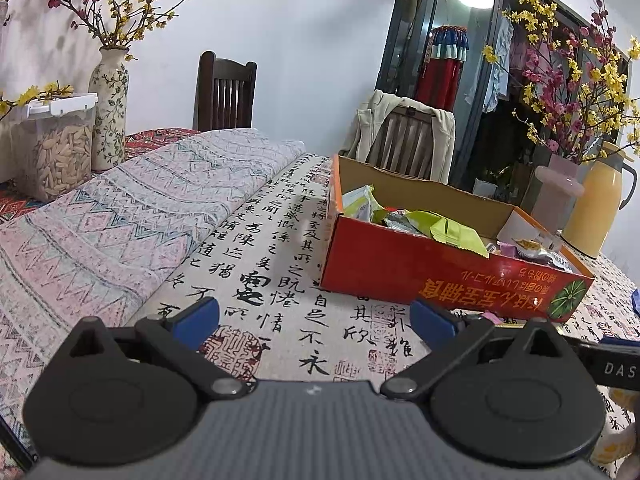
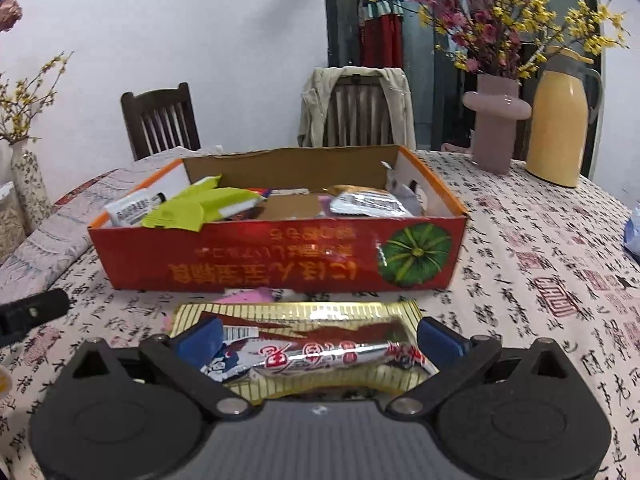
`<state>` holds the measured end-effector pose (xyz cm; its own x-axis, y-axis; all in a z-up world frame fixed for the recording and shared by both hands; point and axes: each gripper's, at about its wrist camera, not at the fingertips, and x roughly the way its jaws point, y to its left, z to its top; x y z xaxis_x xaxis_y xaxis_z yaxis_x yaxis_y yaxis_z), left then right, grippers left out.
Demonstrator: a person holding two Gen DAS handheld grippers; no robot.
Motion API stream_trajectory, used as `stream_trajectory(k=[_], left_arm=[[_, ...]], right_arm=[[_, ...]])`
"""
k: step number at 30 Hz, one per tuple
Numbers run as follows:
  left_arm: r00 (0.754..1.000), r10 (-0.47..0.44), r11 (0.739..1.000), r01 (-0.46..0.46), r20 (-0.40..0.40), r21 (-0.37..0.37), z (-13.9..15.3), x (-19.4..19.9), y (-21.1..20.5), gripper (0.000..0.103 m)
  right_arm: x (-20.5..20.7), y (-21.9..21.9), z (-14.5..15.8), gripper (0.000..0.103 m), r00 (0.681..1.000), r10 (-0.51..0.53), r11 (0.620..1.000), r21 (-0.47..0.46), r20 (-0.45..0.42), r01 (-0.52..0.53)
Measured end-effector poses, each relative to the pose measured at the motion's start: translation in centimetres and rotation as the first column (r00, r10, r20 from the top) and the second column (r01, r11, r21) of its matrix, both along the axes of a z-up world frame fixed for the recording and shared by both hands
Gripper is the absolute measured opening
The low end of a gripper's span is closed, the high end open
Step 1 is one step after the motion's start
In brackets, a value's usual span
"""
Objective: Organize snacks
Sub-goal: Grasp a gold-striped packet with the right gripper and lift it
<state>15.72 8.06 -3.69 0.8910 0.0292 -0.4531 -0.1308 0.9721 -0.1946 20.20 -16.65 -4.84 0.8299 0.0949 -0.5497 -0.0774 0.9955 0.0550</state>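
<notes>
Tools both spread wide, nothing gripped. Right tool (image 2: 319,338) hangs low over a gold-and-red snack packet (image 2: 304,344) lying flat on the desk (image 2: 540,272); packet sits btwn the two blue pads (image 2: 200,340) w/ gaps either side, so not clamped. A pink wrapper (image 2: 256,295) peeks out just behind the packet, at the foot of the box.

Red cardboard box (image 2: 280,256) stands just beyond the packet, open top, printed text upside down, green pumpkin pic on its near wall at right. Inside: lime-green packets (image 2: 192,208) piled at left, one drooping over the near wall; a white packet (image 2: 132,208) at far left; a silver packet (image 2: 368,204) at right. Centre of the box shows bare cardboard floor.

Left tool (image 1: 315,320) hovers over bare calligraphy-print cloth, pads wide apart, empty. Box (image 1: 400,264) is ahead & to its right, near. A folded patterned cloth (image 1: 140,200) lies along the desk to the left.

Further out: lidded clear tub of pale seeds (image 1: 60,152) & a floral vase (image 1: 109,108) w/ blossom branches at far left; pink vase (image 2: 496,120) w/ yellow/pink blossoms & a yellow thermos jug (image 2: 560,120) at far right. Two dark chairs behind the desk, one (image 2: 356,108) w/ a beige jacket draped over it.
</notes>
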Motion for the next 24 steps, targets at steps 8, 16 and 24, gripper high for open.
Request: stream_trajectory(k=[8,16,24], left_arm=[[1.0,0.007,1.0,-0.007,-0.003,-0.001,0.0,0.0,0.0,0.103],[1.0,0.016,1.0,-0.016,-0.001,-0.002,0.0,-0.1,0.1,0.103],[1.0,0.018,1.0,-0.018,-0.002,-0.001,0.0,0.0,0.1,0.103]], right_arm=[[-1.3,-1.8,0.0,0.103,0.999,-0.03,0.999,0.034,0.022,0.03],[-4.4,-4.3,0.8,0.103,0.996,-0.038,0.999,0.012,0.083,0.037],[-5.0,-4.3,-1.0,0.103,0.999,0.04,0.993,-0.11,0.034,-0.036]])
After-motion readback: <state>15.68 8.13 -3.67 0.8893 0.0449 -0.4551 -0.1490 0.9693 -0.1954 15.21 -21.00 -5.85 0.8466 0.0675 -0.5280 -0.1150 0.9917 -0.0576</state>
